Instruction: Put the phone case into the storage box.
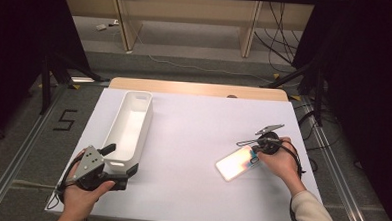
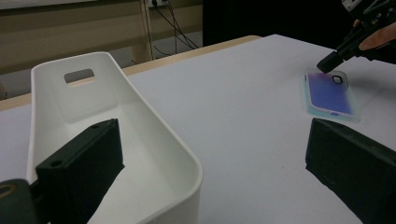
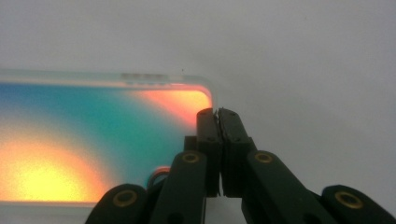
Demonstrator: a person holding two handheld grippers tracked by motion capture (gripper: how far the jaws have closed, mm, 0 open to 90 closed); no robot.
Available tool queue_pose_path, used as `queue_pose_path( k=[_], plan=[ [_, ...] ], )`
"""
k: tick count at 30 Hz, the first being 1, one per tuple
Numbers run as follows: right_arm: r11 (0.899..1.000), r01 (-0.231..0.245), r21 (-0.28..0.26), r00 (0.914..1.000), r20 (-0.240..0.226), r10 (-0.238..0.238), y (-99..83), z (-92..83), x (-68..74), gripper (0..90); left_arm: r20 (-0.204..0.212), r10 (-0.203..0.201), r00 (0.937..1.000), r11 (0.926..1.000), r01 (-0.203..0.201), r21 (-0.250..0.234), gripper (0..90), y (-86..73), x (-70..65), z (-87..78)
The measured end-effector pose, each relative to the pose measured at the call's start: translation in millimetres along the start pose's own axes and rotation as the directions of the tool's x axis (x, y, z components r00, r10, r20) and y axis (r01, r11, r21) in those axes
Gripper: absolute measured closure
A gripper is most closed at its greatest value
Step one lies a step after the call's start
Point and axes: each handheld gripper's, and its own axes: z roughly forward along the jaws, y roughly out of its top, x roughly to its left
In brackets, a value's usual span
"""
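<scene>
A white sheet covers the bench [image 1: 192, 140], with a strip of bare wood showing along its far edge. On the left side of it lies a long white tub [image 1: 128, 130], open on top, with a handle slot cut into its far end wall; it runs from near the far edge back toward the person. The left tongs [image 1: 111, 154] sit at the near end of that tub, held in the person's left hand [image 1: 83, 193]; their jaws stand wide apart, one inside the tub by its wall and the other outside over the white sheet, gripping nothing. On the right side of the bench, well apart from the tub, a phone case [image 1: 238, 162] lies flat, shimmering in orange, teal and violet. The right tongs [image 1: 254, 152], held in the right hand [image 1: 282, 162], point down at the far corner of the case, and their jaws are pressed together on its thin clear rim at that corner.
</scene>
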Motion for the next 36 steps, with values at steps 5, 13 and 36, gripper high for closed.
queue_pose_path(
  k=[5, 13, 36],
  plan=[
    [0.999, 0.025, -0.027, 0.9987, 0.046, -0.023, 5.0, -8.4, 5.6, 89.0, -0.006, -0.005, 1.0, 1.0, 0.005, -0.001, 3.5, 0.5, -0.2, -0.8],
    [0.988, 0.131, -0.076, 0.9865, 0.108, -0.123, 14.3, -20.1, 15.2, 89.0, 0.005, -0.005, 1.0, 1.0, 0.005, 0.0, 5.1, 0.3, -0.3, -0.5],
    [0.947, 0.272, -0.171, 0.9534, 0.182, -0.241, 41.2, -52.7, 38.6, 89.0, 0.029, 0.017, 0.9994, 0.9999, -0.017, -0.004, 7.0, 5.2, -8.7, 3.2]
  ],
)
